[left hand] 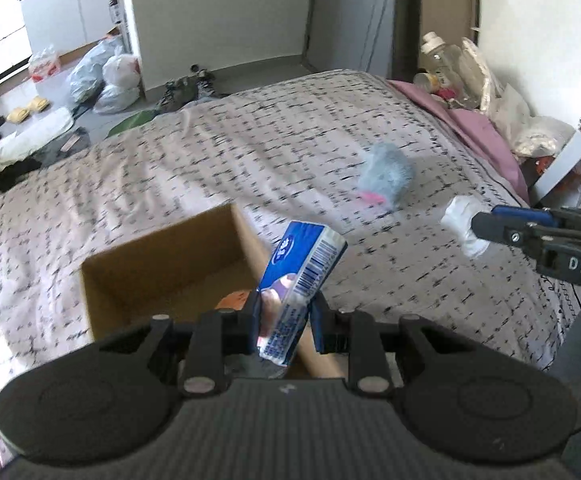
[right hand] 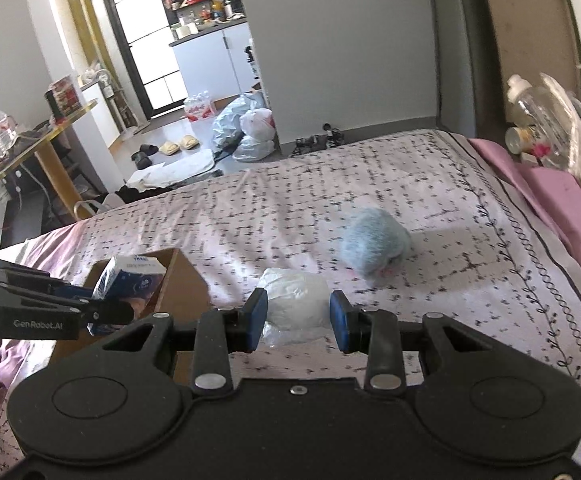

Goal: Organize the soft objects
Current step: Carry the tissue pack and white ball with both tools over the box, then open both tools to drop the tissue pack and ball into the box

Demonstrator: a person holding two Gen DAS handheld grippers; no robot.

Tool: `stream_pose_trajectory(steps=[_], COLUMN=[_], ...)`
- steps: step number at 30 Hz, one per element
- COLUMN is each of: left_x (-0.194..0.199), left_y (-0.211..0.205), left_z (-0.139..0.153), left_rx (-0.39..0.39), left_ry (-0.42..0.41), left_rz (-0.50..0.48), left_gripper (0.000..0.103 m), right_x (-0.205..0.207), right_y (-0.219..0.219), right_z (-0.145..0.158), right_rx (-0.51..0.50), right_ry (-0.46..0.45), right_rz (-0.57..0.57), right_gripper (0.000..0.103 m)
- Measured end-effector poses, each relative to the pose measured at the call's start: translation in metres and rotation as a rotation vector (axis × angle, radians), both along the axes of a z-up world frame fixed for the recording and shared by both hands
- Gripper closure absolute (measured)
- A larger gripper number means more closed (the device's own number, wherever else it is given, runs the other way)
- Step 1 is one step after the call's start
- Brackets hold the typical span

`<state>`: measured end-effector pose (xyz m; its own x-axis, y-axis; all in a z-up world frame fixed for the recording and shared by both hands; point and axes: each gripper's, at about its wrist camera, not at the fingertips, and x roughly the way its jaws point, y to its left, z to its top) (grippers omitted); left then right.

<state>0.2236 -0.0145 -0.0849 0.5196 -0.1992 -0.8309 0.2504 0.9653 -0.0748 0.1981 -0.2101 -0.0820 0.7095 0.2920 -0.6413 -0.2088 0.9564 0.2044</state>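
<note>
Patterned bed [right hand: 430, 184] bears a cardboard box [left hand: 162, 264] — left claw [left hand: 284, 312] grips a tissue pack [left hand: 302, 268], right claw [right hand: 298, 320] a white bundle [right hand: 296, 300].

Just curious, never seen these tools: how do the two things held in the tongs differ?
The tissue pack is a blue printed block with a barcode; the white bundle is plain, crinkled and shapeless. The pack sits in the left tongs over the open box; the bundle is in the right tongs over the bedspread. Both are soft and lifted off the bed.
</note>
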Motion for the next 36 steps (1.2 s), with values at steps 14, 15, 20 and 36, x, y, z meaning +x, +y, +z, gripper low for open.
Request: stream_pose_trajectory(steps=[14,15,20,36], left_x=[-0.003,-0.001,0.002,-0.002], left_y=[0.073,0.076,0.087,0.088], left_z=[-0.022,-0.025,-0.032,-0.020], left_rx=[-0.010,-0.009,-0.035,-0.034], left_ry=[0.037,0.042,0.060,0.050], left_rz=[0.136,0.153,0.195,0.192], left_gripper=[0.076,0.076,0.065,0.029], right_x=[-0.007,-0.008,-0.013,-0.019], right_y=[0.077,0.082,0.102,0.120], right_z=[0.009,0.009,0.006,-0.006], right_rx=[-0.027,-0.028,-0.027,0.030], right_ry=[-0.013,-0.010,0.010,0.119], right_rz=[0.145,0.154,0.197,0.264], right_gripper=[0.069,0.069,0.069,0.038])
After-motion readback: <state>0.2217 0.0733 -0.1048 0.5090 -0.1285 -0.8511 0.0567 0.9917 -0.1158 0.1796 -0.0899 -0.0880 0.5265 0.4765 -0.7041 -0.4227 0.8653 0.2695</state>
